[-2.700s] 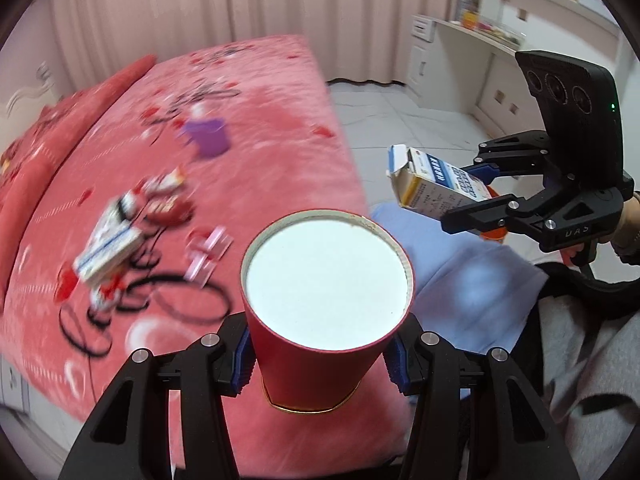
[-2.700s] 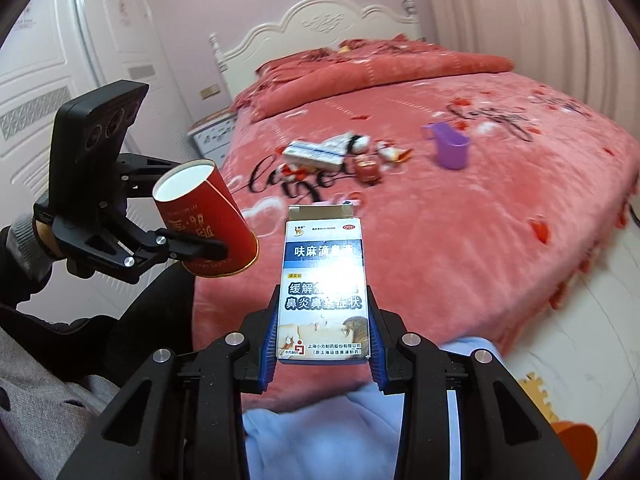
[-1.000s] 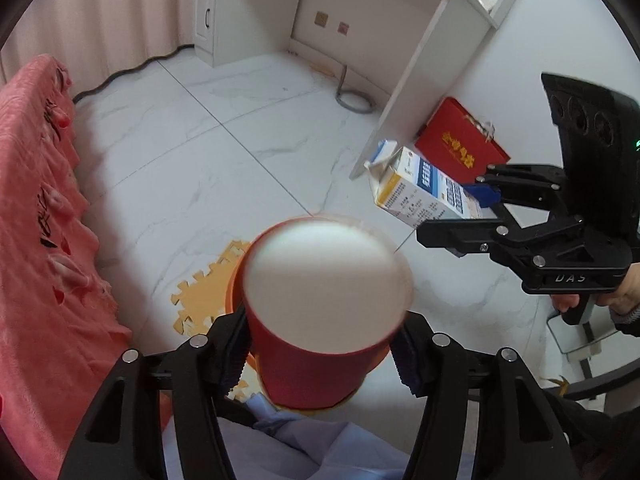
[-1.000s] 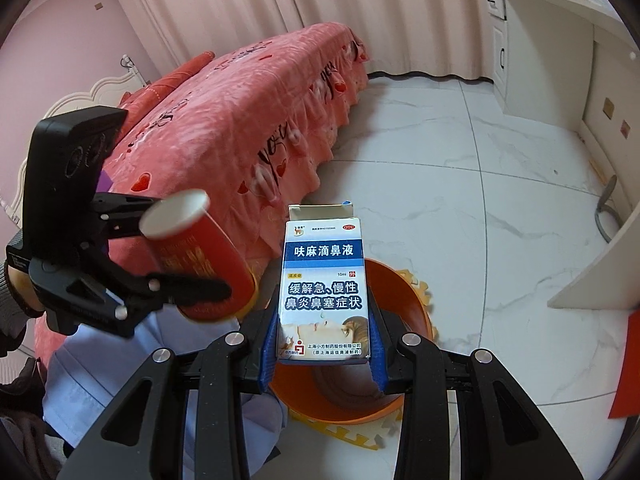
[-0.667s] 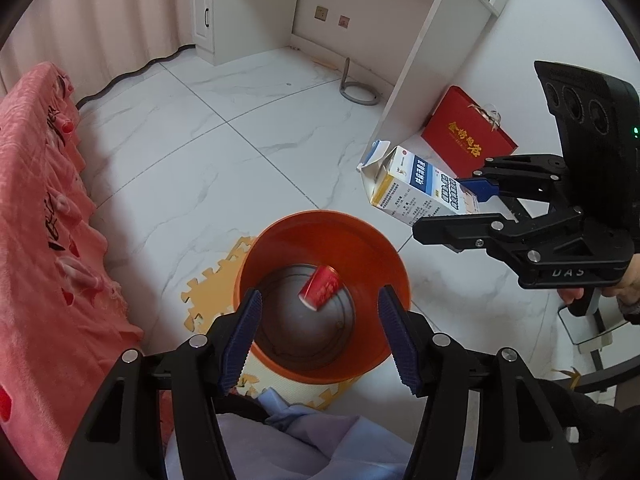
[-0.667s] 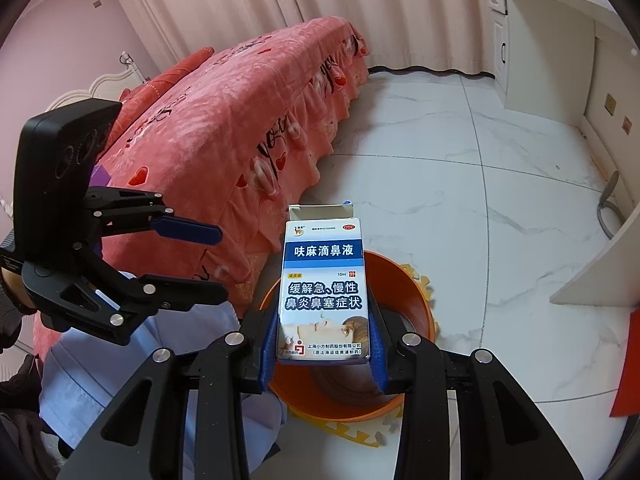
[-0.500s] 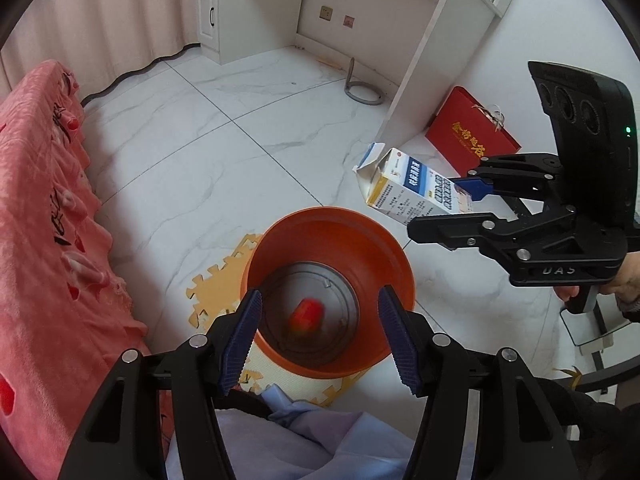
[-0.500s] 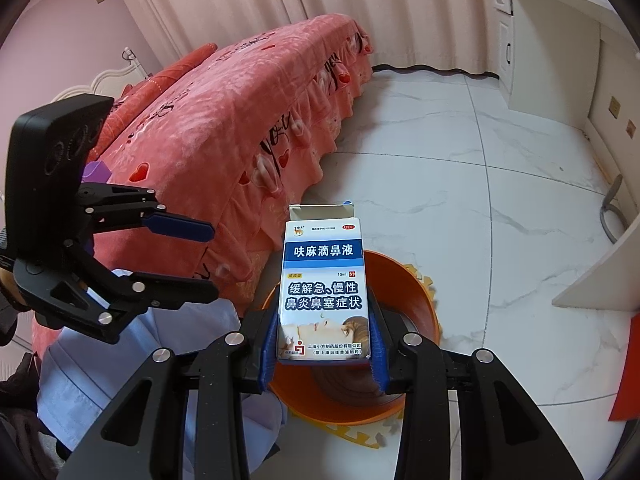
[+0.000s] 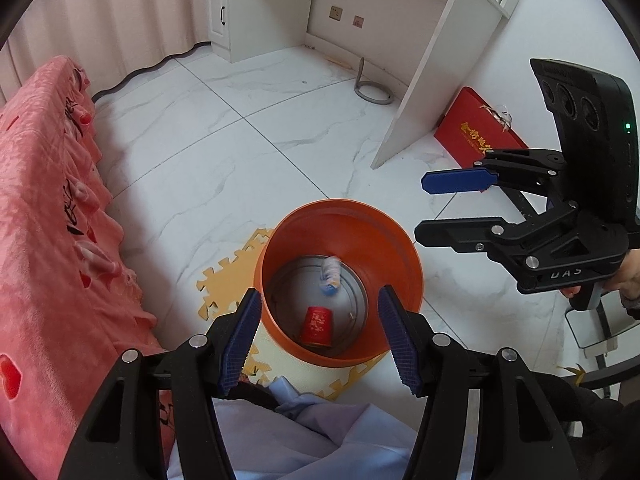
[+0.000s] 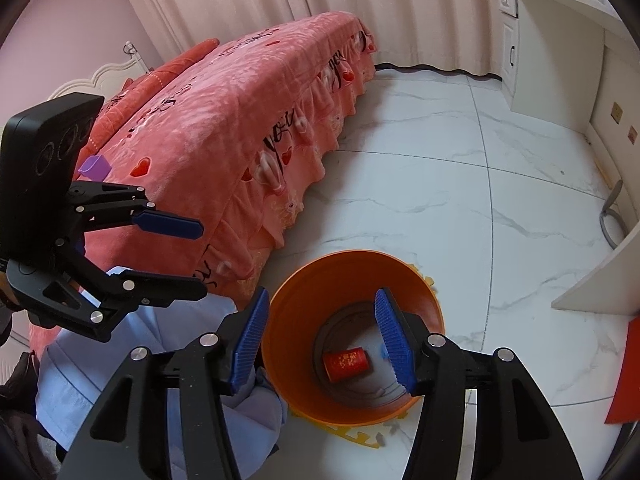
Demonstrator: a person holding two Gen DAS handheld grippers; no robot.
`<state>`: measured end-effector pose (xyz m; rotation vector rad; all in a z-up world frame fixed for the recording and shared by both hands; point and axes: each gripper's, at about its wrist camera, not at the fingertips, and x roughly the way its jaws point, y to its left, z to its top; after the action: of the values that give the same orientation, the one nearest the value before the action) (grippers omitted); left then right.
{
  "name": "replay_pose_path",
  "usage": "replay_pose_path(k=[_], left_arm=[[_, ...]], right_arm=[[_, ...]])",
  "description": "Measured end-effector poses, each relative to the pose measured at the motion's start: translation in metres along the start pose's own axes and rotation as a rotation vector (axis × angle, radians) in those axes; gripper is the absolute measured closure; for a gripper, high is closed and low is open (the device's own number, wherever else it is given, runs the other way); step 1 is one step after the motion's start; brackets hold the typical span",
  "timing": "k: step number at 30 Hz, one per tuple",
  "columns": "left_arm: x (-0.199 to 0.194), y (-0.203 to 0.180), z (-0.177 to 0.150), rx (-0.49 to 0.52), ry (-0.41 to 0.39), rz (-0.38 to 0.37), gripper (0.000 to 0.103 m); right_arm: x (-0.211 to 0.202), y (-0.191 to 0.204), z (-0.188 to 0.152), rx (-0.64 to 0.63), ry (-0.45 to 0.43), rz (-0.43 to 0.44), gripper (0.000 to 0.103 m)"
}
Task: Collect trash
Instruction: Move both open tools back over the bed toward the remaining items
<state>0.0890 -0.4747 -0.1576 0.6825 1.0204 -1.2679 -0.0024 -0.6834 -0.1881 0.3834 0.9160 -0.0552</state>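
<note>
An orange bin stands on the white floor under both grippers. A red paper cup lies on its side at the bottom. A blue-and-white medicine box shows as a blur inside the bin, near its far wall. My left gripper hangs over the bin, its jaws opening with nothing between them. My right gripper is at the right, jaws also opening and empty. In the right wrist view, the right gripper frames the bin and the cup; the left gripper is at the left.
A bed with a pink cover runs along the left and carries a purple cup. A white desk, a red gift bag and a grey hose loop stand beyond the bin. A yellow foam mat lies under it.
The red cup left my left gripper and dropped into the bin. The box has just left my right gripper and is inside the bin. Both jaws stand wider apart.
</note>
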Motion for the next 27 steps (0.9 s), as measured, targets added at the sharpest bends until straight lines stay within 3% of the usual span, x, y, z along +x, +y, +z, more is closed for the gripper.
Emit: replay_pose_path(k=[2, 4, 7, 11, 27], left_arm=[[-0.005, 0.0, -0.001, -0.005, -0.017, 0.012, 0.025], [-0.009, 0.0, -0.003, -0.01, -0.028, 0.008, 0.025], [-0.019, 0.0, -0.008, -0.012, -0.04, 0.027, 0.025], [-0.033, 0.001, -0.018, -0.021, -0.057, 0.052, 0.018], [-0.121, 0.018, -0.097, -0.149, -0.111, 0.235, 0.015]], right_arm=[[-0.003, 0.004, 0.001, -0.001, -0.003, 0.009, 0.047], [-0.007, 0.009, 0.001, -0.012, -0.004, 0.013, 0.047], [-0.013, 0.018, 0.003, -0.024, -0.009, 0.024, 0.038], [-0.021, 0.035, 0.007, -0.053, -0.017, 0.038, 0.031], [-0.032, 0.152, 0.023, -0.247, -0.03, 0.166, 0.024]])
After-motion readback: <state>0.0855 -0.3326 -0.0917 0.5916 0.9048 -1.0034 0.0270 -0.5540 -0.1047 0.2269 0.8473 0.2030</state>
